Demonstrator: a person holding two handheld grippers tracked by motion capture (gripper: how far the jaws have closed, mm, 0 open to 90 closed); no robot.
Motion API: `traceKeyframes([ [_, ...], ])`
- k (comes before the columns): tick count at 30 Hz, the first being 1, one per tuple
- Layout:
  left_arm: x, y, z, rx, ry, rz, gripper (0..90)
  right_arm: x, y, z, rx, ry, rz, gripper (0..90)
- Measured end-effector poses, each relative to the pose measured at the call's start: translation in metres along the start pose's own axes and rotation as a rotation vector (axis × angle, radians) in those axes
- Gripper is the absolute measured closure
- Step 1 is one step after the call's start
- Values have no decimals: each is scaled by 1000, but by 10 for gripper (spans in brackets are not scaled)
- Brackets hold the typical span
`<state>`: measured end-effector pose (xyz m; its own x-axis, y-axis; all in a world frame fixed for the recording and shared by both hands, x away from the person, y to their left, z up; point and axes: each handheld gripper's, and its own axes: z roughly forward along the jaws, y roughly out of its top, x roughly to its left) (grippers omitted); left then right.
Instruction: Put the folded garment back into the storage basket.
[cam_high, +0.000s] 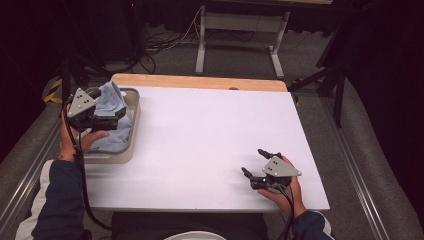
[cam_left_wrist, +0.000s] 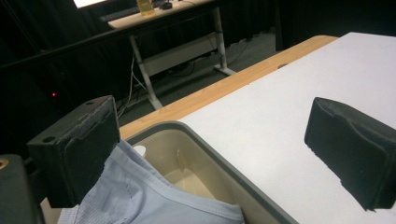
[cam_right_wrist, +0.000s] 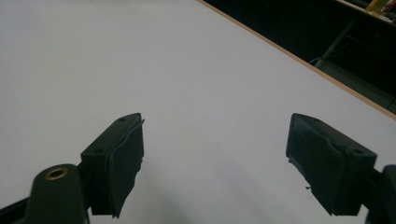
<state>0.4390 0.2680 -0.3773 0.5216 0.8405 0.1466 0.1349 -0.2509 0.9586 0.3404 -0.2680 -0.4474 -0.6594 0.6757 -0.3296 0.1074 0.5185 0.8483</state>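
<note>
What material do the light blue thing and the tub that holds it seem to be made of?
The light blue thing looks like thin woven cloth, matte: it folds softly and shows a stitched seam, perhaps a shirt. The tub looks like moulded plastic, beige with a grey rim, smooth and slightly glossy, with rounded corners.

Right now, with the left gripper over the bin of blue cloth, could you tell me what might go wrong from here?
The left gripper is open, and one of its pads lies against the light blue cloth, so a closing grip might catch just a thin fold that slips out. The cloth is bunched in the beige bin, which sits at the table's left edge, so a hard pull might drag or tip the bin. The right gripper rests open far away, too distant to steady it.
</note>
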Motion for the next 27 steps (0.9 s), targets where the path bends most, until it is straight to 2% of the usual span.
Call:
traceKeyframes([
  [4,-7,0,0,-15,-11,-2,44,0,0,0,2,2,-5,202],
  [6,-10,0,-1,-19,-3,10,44,0,0,0,3,1,-5,202],
  [8,-14,-1,-2,-37,-18,-4,44,0,0,0,1,2,-4,202],
  [10,-18,-1,-2,-38,-20,5,43,0,0,0,-1,0,-1,202],
  [13,-21,-1,-3,-42,-21,8,41,-1,0,0,-1,-1,-1,202],
  [14,-23,0,-5,-57,-39,-2,41,-1,0,0,-1,-1,-1,202],
  [18,-26,1,-7,-63,-36,13,41,-1,0,-1,-4,-2,0,202],
  [19,-28,1,-9,-76,-44,2,40,-1,0,-1,-3,-2,0,202],
  [23,-32,2,-12,-84,-46,9,39,-1,1,-2,-7,-3,0,202],
  [27,-36,2,-14,-97,-57,0,38,-1,1,-2,-9,-4,-1,202],
])
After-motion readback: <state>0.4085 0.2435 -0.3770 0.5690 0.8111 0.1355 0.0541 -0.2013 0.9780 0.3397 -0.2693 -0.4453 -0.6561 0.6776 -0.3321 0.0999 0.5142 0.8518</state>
